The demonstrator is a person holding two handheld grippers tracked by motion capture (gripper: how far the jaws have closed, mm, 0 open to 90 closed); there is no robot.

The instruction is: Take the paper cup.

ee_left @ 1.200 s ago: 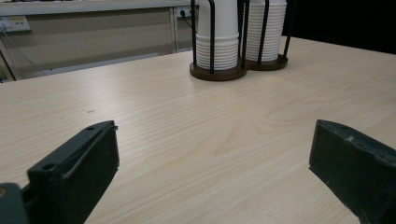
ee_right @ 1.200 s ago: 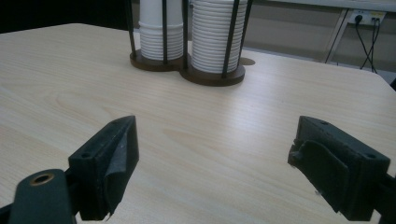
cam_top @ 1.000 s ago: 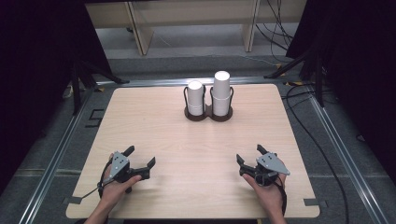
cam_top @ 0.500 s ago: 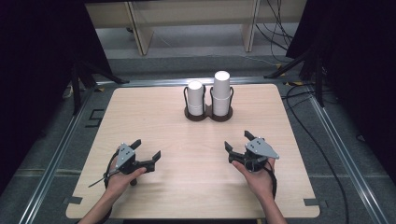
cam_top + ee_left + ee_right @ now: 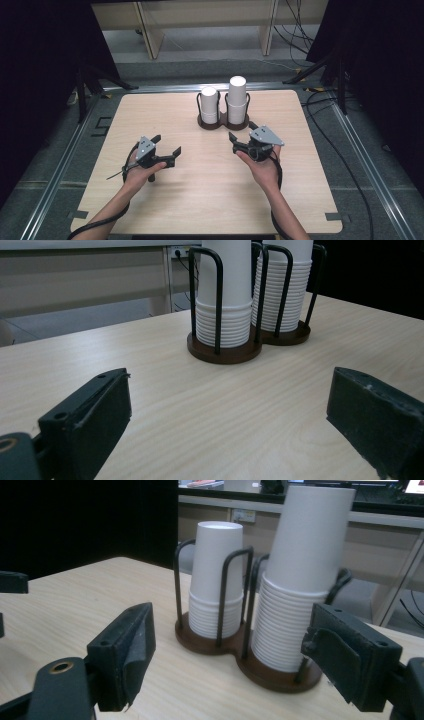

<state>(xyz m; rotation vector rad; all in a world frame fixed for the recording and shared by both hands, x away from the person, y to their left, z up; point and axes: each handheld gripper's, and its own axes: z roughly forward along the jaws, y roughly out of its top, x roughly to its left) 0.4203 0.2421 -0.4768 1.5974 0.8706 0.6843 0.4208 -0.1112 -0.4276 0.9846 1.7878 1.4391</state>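
Both hand-held grippers have advanced from the lower frame toward the cup stacks (image 5: pixel 229 102) at upper centre of the worktop (image 5: pixel 150 110): left hand-held gripper (image 5: pixel 167 151) wide and empty, right hand-held gripper (image 5: pixel 242 134) just narrowing, empty, nearing a grasp.

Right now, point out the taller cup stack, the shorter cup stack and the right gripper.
taller cup stack (image 5: pixel 237 97), high view, side of the top cup.
shorter cup stack (image 5: pixel 209 104), high view, side of the top cup.
right gripper (image 5: pixel 242 131), high view, gap between the open jaw tips.
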